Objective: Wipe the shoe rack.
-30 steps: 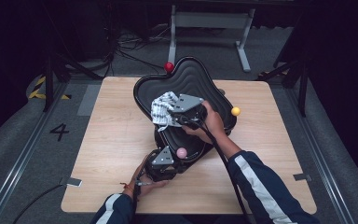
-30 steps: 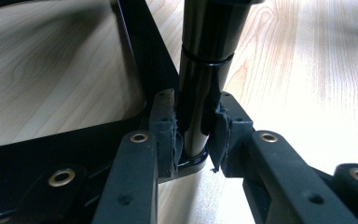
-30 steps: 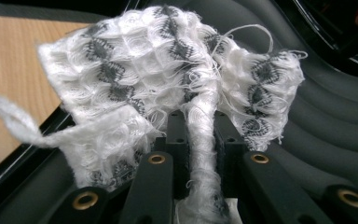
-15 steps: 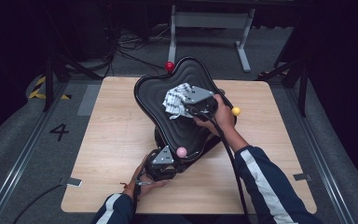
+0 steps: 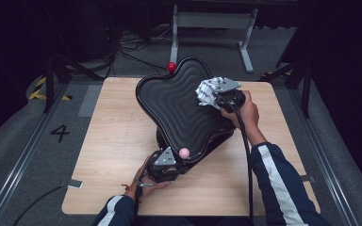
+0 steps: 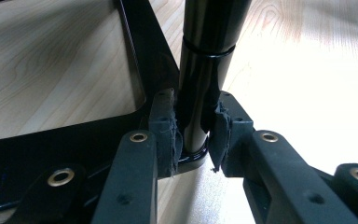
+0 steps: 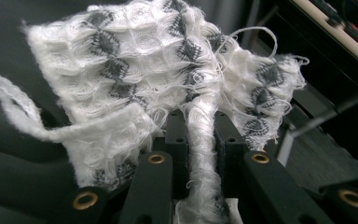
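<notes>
A black wavy-surfaced panel stands tilted on a black frame on the wooden table. It has a red ball at its far tip and a pink ball at its near tip. My right gripper is shut on a white and grey knitted cloth pressed to the panel's far right edge; up close the cloth fans out past my right gripper. My left gripper is under the panel's near tip. There the left gripper is shut on a glossy black post of the frame.
A grey metal stand and loose cables lie on the floor behind the table. A "4" mark is on the floor at the left. Bare table surface lies left and right of the panel.
My right gripper has carried the cloth from the panel's middle to its far right edge. The yellow ball by the hand is now hidden. The left gripper has stayed put.
</notes>
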### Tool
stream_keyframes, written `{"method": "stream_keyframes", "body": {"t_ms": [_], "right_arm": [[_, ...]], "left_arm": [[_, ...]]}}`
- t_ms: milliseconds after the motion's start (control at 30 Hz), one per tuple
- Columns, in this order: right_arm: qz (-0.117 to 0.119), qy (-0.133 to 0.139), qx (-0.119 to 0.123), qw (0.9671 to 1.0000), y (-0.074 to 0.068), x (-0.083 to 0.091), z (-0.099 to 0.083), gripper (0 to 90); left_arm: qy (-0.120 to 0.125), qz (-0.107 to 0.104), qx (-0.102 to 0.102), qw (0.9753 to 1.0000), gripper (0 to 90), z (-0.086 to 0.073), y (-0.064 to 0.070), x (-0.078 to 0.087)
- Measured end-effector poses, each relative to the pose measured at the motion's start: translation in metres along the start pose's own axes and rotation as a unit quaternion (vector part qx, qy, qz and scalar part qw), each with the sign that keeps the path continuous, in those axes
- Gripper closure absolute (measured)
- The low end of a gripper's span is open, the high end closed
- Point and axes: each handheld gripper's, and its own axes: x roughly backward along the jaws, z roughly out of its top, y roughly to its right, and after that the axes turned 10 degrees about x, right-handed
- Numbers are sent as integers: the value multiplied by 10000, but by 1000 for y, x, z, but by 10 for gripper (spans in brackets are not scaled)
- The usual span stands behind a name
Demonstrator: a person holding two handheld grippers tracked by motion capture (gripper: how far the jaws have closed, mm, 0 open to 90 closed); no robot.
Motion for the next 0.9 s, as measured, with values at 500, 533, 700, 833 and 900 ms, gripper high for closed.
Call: {"method": "stream_keyframes", "body": {"t_ms": [500,533,700,833,900], "right_arm": [[348,254,-130,9990,-9,6,1,796],[370,294,-49,9989,-12,7,2,796],[570,551,289,9964,-38,17,16,797],[821,775,481,9924,-57,25,25,797],[1009,843,558,9897,-66,29,30,796]], "left_arm": [[-24,15,-55,10000,721,0,1,0],[-26,19,-56,10000,721,0,1,0],[-48,49,-57,10000,719,0,1,0],[-14,50,-43,10000,717,0,1,0],[-22,66,-36,10000,715,0,1,0]]}}
